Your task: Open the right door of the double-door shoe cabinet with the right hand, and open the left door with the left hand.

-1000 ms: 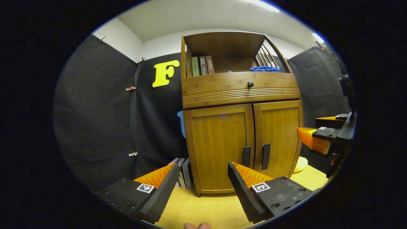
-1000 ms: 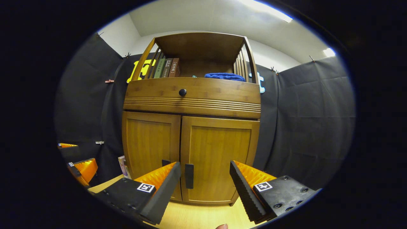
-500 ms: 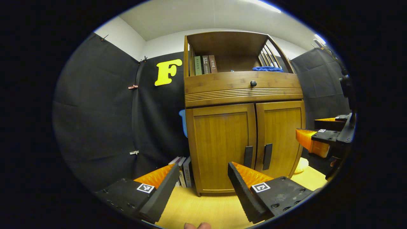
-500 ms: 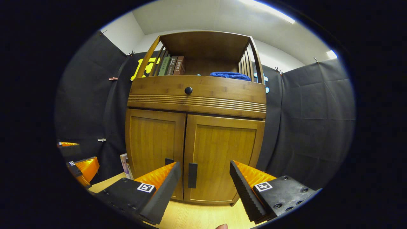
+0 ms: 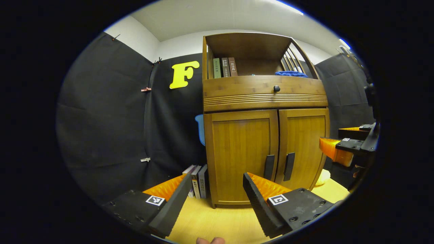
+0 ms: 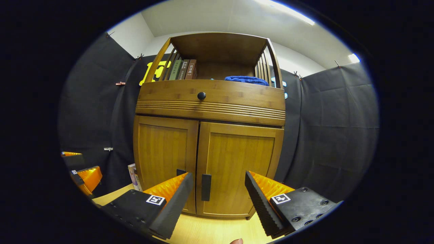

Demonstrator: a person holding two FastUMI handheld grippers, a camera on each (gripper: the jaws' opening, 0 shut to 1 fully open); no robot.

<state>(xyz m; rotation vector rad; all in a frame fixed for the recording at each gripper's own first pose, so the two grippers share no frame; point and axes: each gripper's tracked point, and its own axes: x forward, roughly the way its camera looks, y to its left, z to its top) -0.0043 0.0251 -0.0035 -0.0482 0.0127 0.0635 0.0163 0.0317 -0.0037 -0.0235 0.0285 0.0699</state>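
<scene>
A wooden shoe cabinet (image 5: 264, 98) (image 6: 210, 105) stands ahead with both lower doors closed. The left door (image 5: 242, 156) (image 6: 164, 159) and right door (image 5: 303, 145) (image 6: 239, 169) each carry a dark vertical handle by the centre seam: left handle (image 5: 269, 167), right handle (image 5: 289, 166) (image 6: 205, 187). My left gripper (image 5: 213, 200) is open, short of the cabinet and low before the left door. My right gripper (image 6: 218, 200) is open too, its gap just right of the right handle, still apart from it. In the left gripper view the right gripper (image 5: 346, 149) shows far right.
Books (image 5: 223, 67) and a blue cloth (image 6: 246, 79) sit on the top shelf above a drawer with a round knob (image 6: 201, 96). More books (image 5: 198, 184) stand on the yellow floor (image 5: 217, 220) left of the cabinet. Black cloth walls close in both sides.
The left gripper has drifted left, so the cabinet sits further right in its view. The right gripper has edged closer and slightly up. Both stay open; the doors stay closed.
</scene>
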